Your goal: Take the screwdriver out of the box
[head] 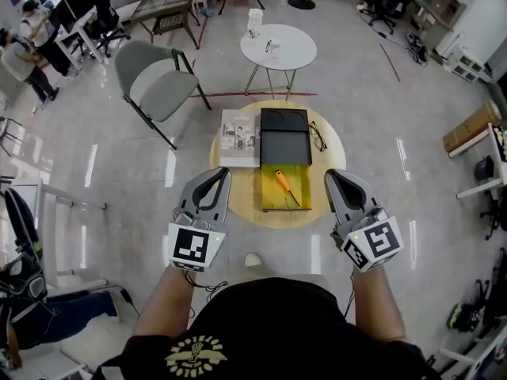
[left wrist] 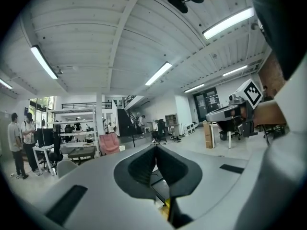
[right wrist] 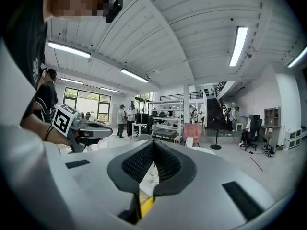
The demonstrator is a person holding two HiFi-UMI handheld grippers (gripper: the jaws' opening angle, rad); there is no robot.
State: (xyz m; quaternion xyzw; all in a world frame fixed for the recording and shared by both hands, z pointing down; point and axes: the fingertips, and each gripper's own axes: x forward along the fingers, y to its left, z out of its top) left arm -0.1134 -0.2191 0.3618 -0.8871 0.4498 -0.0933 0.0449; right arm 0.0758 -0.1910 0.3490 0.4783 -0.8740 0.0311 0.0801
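Left tool (head: 220,174) and right tool (head: 333,176), jaws together, point forward.

Round wooden bench (head: 329,145): open black box w/ yellow-lined tray (head: 273,200), orange-handled screwdriver (head: 286,187) lying diagonal inside. B&w magazine (head: 240,138) against box's left side, black-framed glasses (head: 318,136) on right. L gripper (head: 224,172) & R gripper (head: 331,174) flank tray, jaws together, apart from screwdriver.
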